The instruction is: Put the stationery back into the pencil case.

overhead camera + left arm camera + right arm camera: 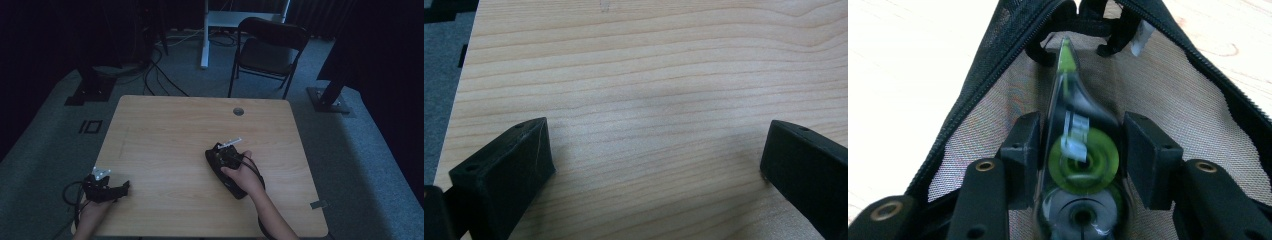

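Gripping correction tape dispenser (1079, 165) by flat sides, right claw (1080, 160) over open mesh pouch (998, 75): light, stiff, slippery plastic. Left claw (656, 165) wide, empty above worktop (664, 65).

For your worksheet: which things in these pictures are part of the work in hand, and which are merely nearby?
Part of the work:
- correction tape dispenser, clear with green wheels
- black mesh zip pouch, open beneath it
- right hand-held gripper, jaws either side of the dispenser

Merely nearby:
- left hand-held gripper, open over bare table
- folding chair
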